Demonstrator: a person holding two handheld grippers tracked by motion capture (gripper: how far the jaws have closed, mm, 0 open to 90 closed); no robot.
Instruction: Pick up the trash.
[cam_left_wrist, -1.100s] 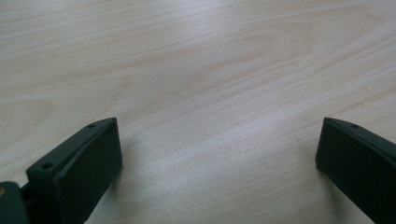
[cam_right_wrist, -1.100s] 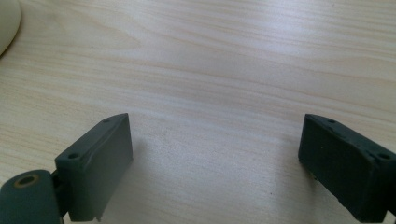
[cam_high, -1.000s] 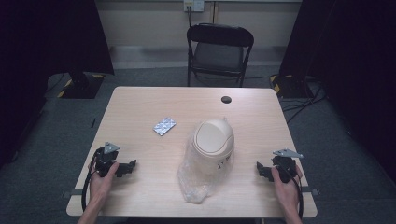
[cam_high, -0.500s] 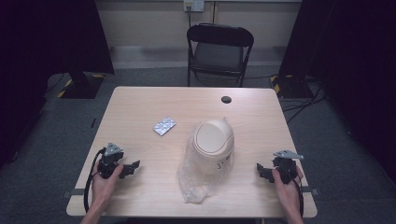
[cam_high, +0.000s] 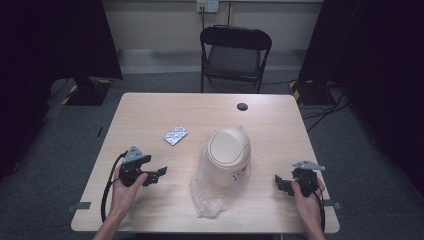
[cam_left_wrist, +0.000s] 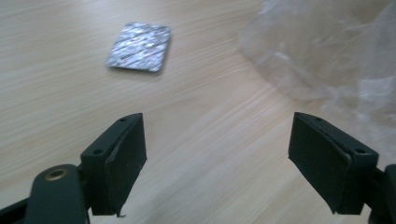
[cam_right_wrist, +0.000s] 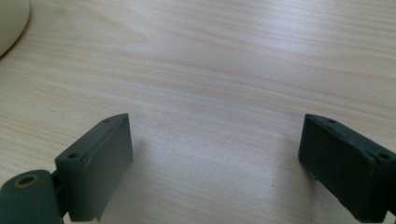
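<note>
A beige domed bin with a swing lid lies near the table's middle, a clear plastic bag trailing from it toward the front edge. A silver blister pack lies flat to its left. My left gripper is open just above the table, left of the bag. In its own view the blister pack lies ahead on the left and the bag on the right. My right gripper is open near the front right, with bare wood between its jaws and the bin's edge at far left.
The wooden table has a small black disc near its far edge. A black folding chair stands behind the table. Cables lie on the grey floor at the right.
The left gripper has moved right and a little away from the front edge, toward the bag. The right gripper has stayed where it was.
</note>
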